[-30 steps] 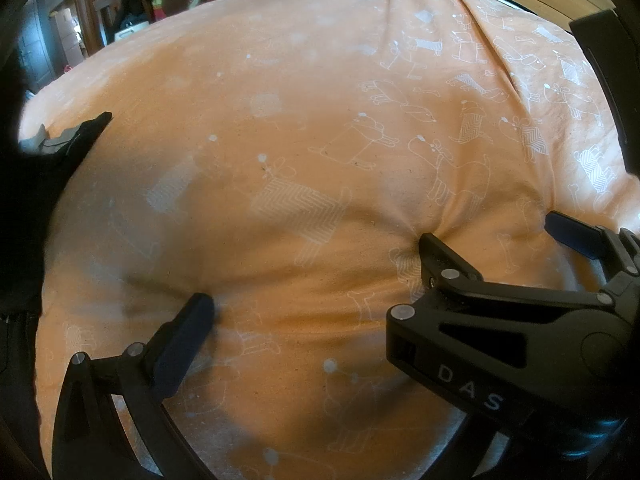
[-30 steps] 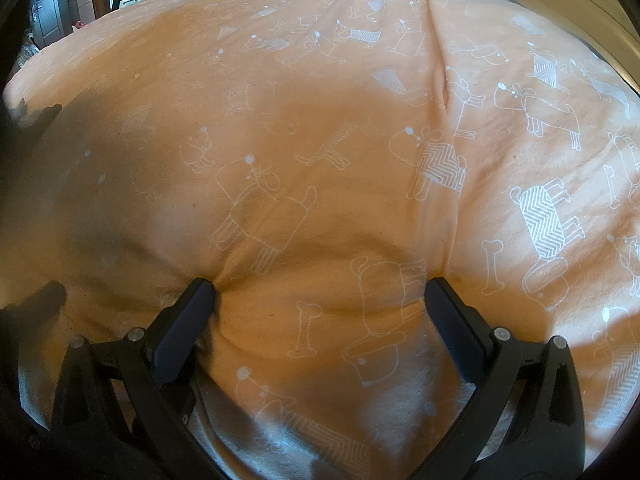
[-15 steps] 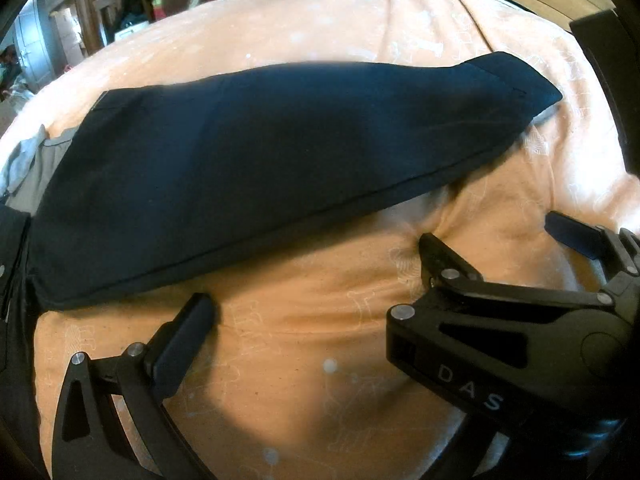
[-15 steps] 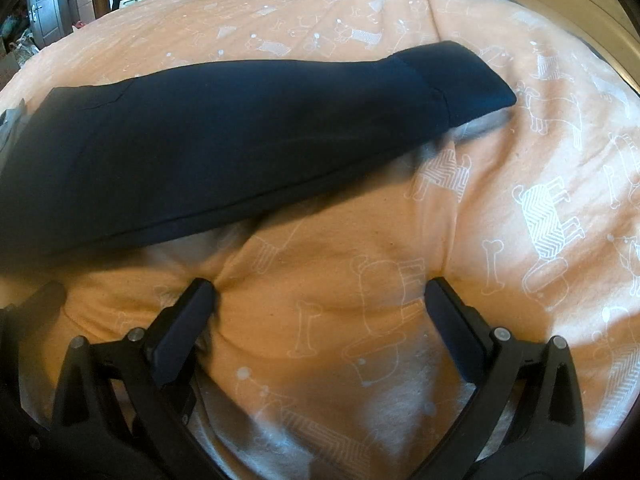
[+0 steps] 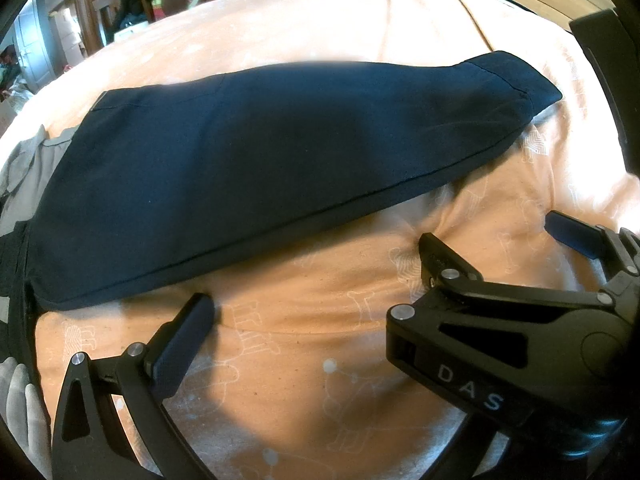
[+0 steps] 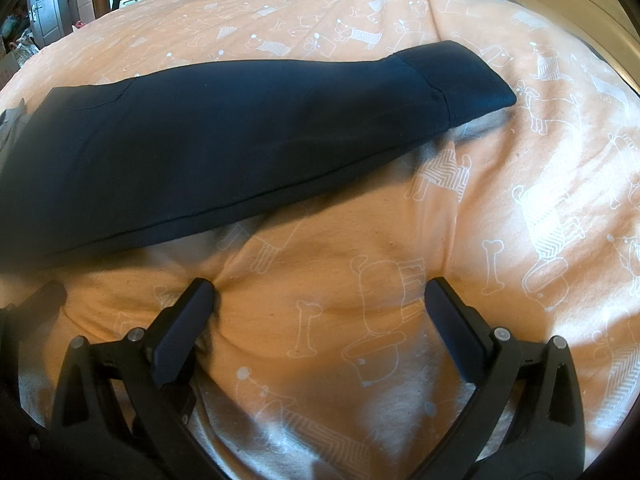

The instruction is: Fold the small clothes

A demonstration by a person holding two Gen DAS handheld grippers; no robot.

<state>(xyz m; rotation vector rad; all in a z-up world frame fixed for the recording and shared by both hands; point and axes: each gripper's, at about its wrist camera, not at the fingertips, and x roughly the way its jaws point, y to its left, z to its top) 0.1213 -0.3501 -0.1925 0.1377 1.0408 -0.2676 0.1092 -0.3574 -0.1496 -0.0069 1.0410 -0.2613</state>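
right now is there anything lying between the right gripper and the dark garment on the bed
Nothing visible. Only bare orange bedsheet lies between the open right gripper and the near edge of the dark garment.

A navy garment (image 6: 224,140) is lying flat across the peach dog-print bedspread (image 6: 540,208), while the right gripper (image 6: 316,300) is pressing spread fingers (nothing between them) into the fabric.

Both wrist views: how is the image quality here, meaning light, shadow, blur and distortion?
Left wrist view: strong fisheye bending, dark vignette corners, far half of the orange bedspread washed out, the navy garment underexposed with a soft far edge. Right wrist view: same barrel distortion, print sharper, garment nearly featureless, grey shadow under its near edge, right gripper sharp.
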